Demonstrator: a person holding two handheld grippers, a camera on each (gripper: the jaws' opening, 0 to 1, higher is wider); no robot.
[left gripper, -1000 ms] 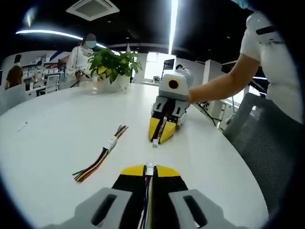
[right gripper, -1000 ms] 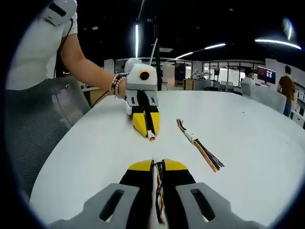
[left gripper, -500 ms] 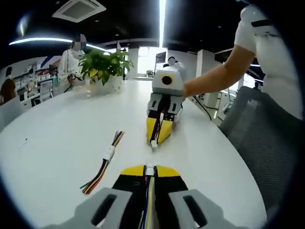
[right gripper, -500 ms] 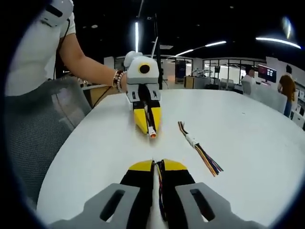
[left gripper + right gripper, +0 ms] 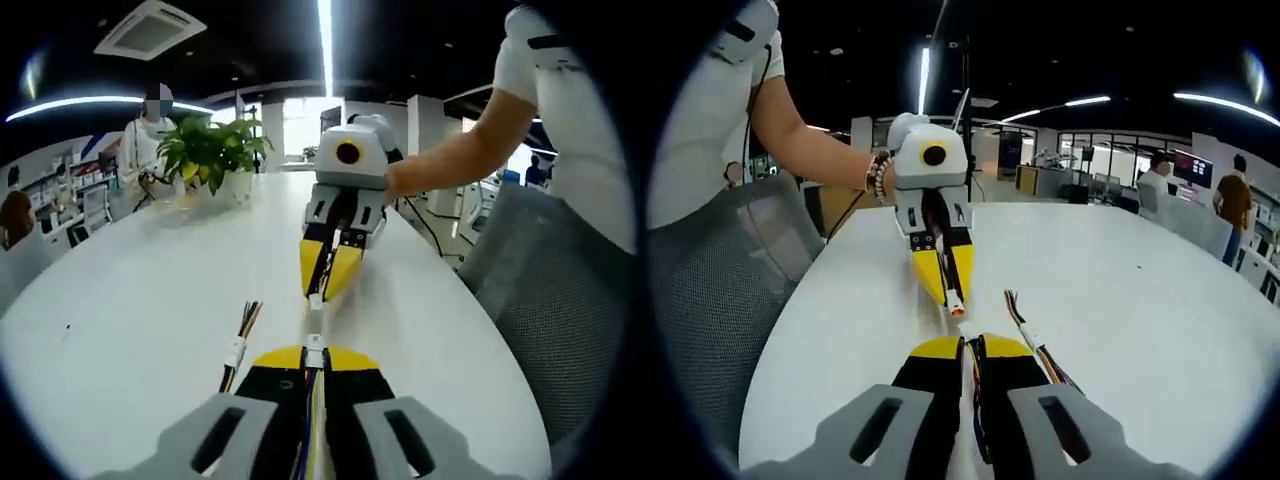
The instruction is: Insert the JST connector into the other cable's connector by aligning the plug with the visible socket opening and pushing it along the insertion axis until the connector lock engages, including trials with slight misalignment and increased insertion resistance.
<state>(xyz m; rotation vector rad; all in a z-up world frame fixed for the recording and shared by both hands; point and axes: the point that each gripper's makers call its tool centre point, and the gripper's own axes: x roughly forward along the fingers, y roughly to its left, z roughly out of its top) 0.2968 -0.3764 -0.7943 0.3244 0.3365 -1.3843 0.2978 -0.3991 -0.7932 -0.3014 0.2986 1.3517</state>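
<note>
White plug (image 5: 314, 343) is getting pinched at the tip of the left tongs (image 5: 314, 356), and the right tongs (image 5: 326, 283) are coming in nose-to-nose from straight ahead, clamped on the other connector (image 5: 960, 325). Both cables are lying along the tongs' own length, so it's looking like a straight push with barely a gap between the tips. Spare loom (image 5: 240, 340) is sitting on the table (image 5: 140, 290) just left of the left tongs.
</note>
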